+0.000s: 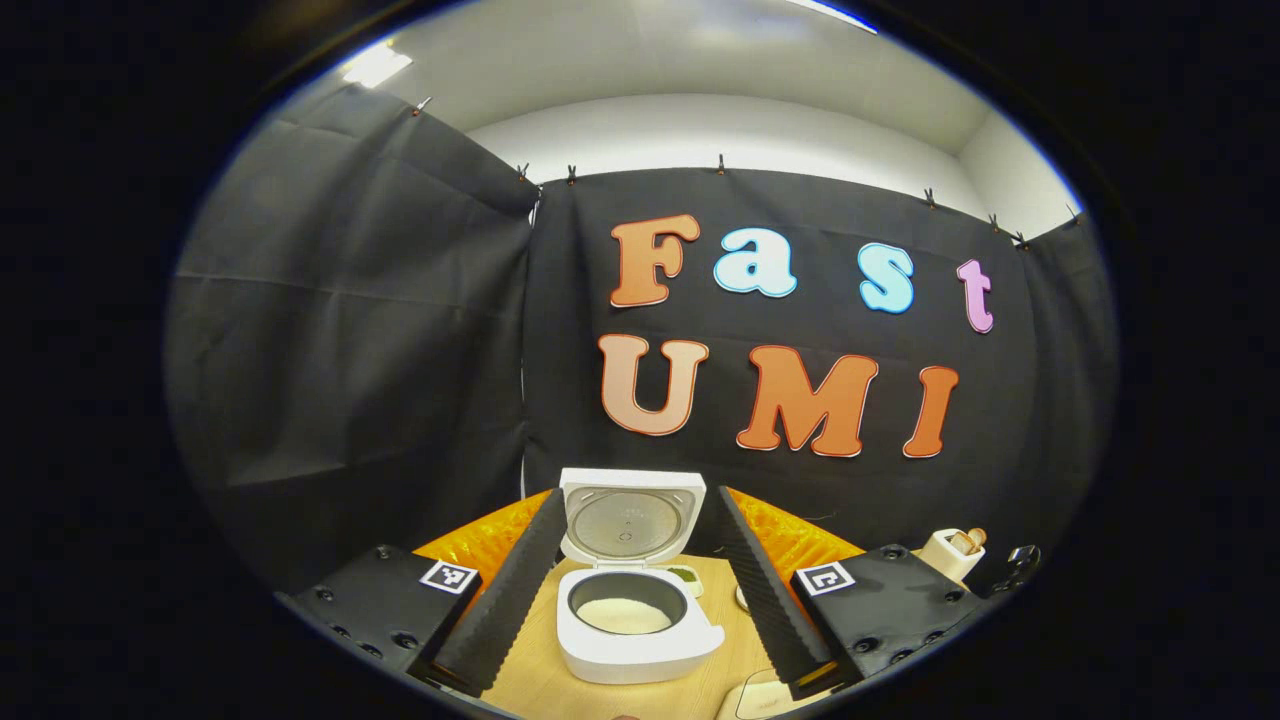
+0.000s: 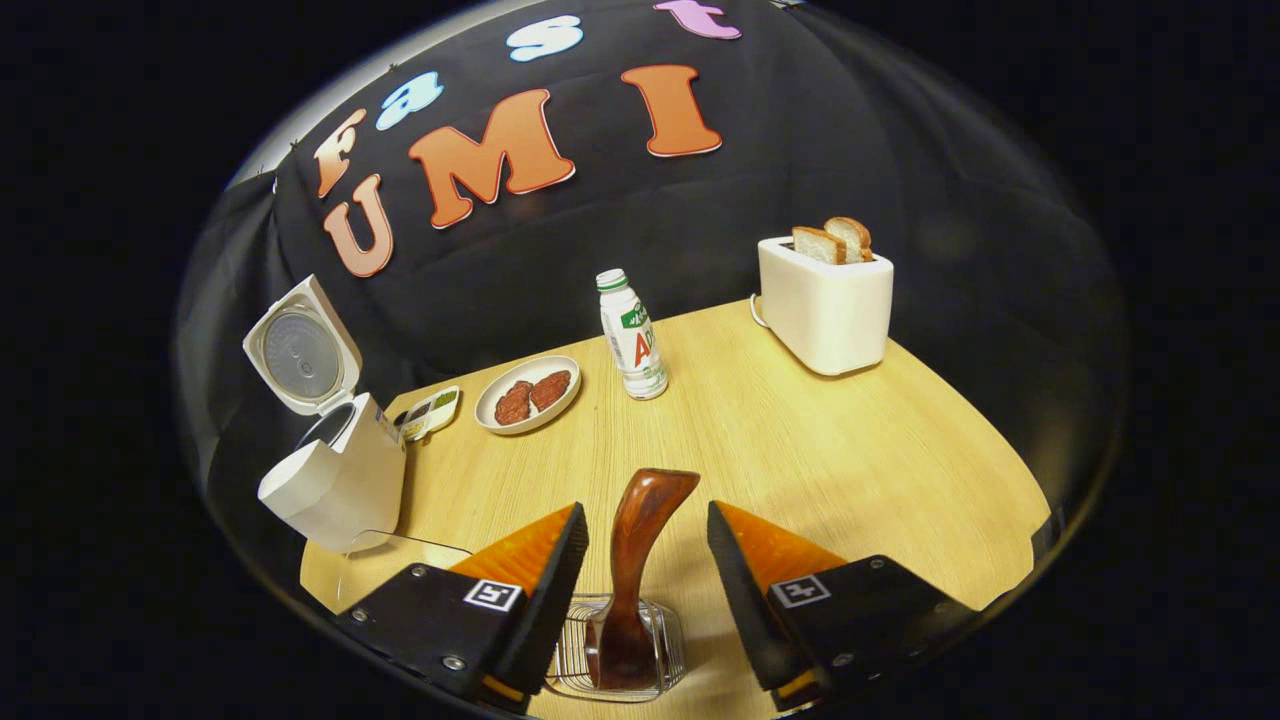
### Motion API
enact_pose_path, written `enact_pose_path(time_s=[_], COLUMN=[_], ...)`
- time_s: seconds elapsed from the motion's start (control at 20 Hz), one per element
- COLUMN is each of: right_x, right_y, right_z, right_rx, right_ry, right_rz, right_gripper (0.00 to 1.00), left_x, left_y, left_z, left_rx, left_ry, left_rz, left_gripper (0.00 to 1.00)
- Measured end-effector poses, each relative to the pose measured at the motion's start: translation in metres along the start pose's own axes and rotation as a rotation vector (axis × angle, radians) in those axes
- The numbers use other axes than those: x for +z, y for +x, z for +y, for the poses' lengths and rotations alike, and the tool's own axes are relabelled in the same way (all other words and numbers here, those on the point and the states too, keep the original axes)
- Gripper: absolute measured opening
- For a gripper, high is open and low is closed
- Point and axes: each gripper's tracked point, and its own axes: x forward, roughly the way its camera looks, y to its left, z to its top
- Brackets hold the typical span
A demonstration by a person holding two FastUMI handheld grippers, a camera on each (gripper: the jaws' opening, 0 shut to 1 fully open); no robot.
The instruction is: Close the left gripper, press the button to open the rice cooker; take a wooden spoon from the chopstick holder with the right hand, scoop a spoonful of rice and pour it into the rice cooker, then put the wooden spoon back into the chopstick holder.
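Rice cooker (image 1: 635, 610) sits lid-up with rice inside; left gripper (image 1: 640, 590) gapes apart. Right gripper (image 2: 645, 560) (fingers spread) straddles the wooden spoon (image 2: 632, 570) in its chopstick holder (image 2: 665, 650).

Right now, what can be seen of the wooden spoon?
The wooden spoon is dark reddish-brown and glossy, with a curved handle that widens to a flat top. It stands upright, leaning slightly, in the wire chopstick holder on the wooden table. The right claw is open with a finger on either side, neither touching it.
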Motion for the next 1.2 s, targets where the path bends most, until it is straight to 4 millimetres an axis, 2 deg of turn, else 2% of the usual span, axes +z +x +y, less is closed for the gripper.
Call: enact_pose_path(time_s=[0.15, 0.25, 0.4, 0.65, 0.7, 0.9, 1.2], right_x=[-0.01, -0.016, -0.017, -0.005, -0.002, 0.01, 0.058], right_y=[0.011, 0.017, 0.014, 0.007, 0.004, -0.014, -0.055], right_z=[0.0, 0.004, 0.01, 0.014, 0.014, 0.021, 0.037], right_rx=[-0.001, 0.016, 0.023, 0.009, 0.003, -0.021, -0.079], right_ry=[0.002, 0.031, 0.082, 0.078, 0.074, 0.025, -0.012], right_rz=[0.061, 0.1, 0.123, 0.072, 0.064, 0.037, -0.14], right_gripper=[0.6, 0.47, 0.23, 0.08, 0.02, 0.02, 0.02], left_x=[-0.002, -0.002, -0.001, -0.003, -0.002, -0.003, -0.01], left_y=[0.0, 0.0, -0.001, 0.003, 0.003, 0.009, 0.028], left_z=[0.003, 0.004, 0.009, 0.01, 0.01, 0.011, 0.018], left_rx=[0.014, 0.019, 0.031, 0.029, 0.023, -0.016, -0.107], left_ry=[0.004, 0.011, 0.026, 0.019, 0.014, 0.006, -0.01], left_rz=[0.006, 0.005, -0.003, 0.005, 0.005, 0.002, 0.042], left_gripper=[1.0, 1.0, 1.0, 1.0, 1.0, 1.0, 1.0])
